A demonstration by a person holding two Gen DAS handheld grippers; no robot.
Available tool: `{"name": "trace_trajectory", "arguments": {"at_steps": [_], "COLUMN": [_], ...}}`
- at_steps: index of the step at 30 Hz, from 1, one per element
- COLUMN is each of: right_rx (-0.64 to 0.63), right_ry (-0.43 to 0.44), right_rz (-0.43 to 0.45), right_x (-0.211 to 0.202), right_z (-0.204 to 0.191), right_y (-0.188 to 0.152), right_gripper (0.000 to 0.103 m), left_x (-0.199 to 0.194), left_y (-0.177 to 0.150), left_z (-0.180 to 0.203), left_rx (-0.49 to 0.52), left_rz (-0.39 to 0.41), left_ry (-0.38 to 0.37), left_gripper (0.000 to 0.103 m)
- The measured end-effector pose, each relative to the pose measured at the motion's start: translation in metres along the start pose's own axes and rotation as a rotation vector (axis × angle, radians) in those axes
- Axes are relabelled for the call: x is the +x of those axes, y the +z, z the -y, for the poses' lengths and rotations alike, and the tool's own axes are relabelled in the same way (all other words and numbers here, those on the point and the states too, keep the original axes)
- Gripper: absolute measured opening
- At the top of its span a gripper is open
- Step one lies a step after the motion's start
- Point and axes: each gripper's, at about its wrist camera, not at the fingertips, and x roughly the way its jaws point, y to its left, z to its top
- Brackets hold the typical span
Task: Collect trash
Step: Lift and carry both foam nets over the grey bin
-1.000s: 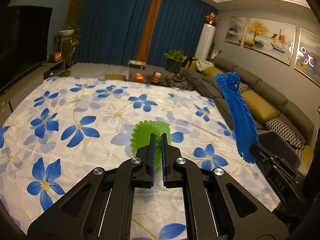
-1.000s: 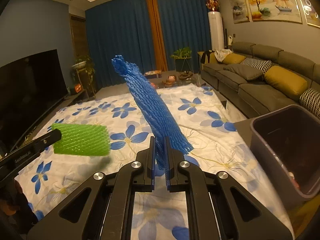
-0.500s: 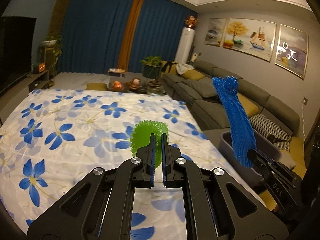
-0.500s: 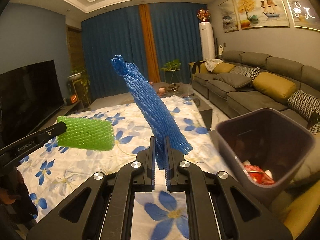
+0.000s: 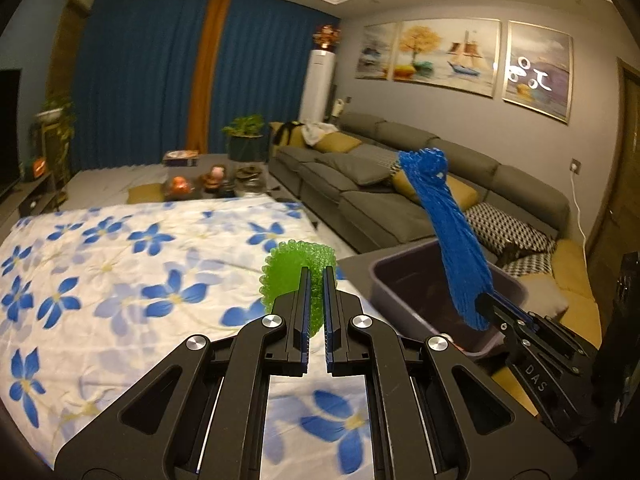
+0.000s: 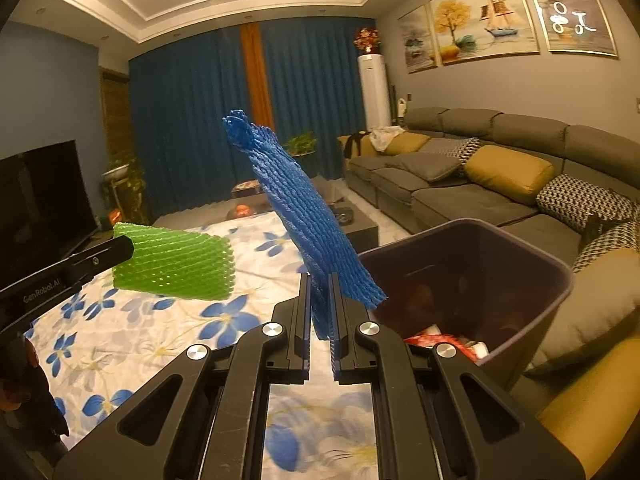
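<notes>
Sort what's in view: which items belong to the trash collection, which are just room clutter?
Job:
- green foam net sleeve, held in left gripper
- blue foam net sleeve, held in right gripper
- trash bin, wrappers already inside

Bystanders:
- floral sheet
- grey sofa
- TV
- coffee table

A white cloth with blue flowers (image 5: 120, 248) spreads across the low centre. At two o'clock a grey sofa (image 6: 472, 196) carries mustard cushions (image 6: 508, 172); paintings (image 6: 484, 12) hang above. Blue curtains (image 5: 140, 72) fill twelve o'clock, a television (image 6: 36, 200) nine.
</notes>
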Motion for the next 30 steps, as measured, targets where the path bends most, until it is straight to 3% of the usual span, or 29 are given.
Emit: {"name": "trace_trajectory", "arguments": {"at_steps": [20, 30], "right_rx": [0.093, 0.151], "right_ry": [-0.145, -0.154], "right_rz": [0.02, -0.015], "right_x": [0.004, 0.019], "right_z": [0.066, 0.093], "right_y": [0.001, 0.0], "right_gripper": [0.009, 0.009], "left_x": [0.066, 0.105], "left_y": [0.022, 0.016], "left_z": [0.087, 0.111], "left_rx": [0.086, 0.096], "left_rz": [-0.024, -0.071], "left_ry": [-0.18, -0.254], "left_gripper": [0.005, 0.005]}}
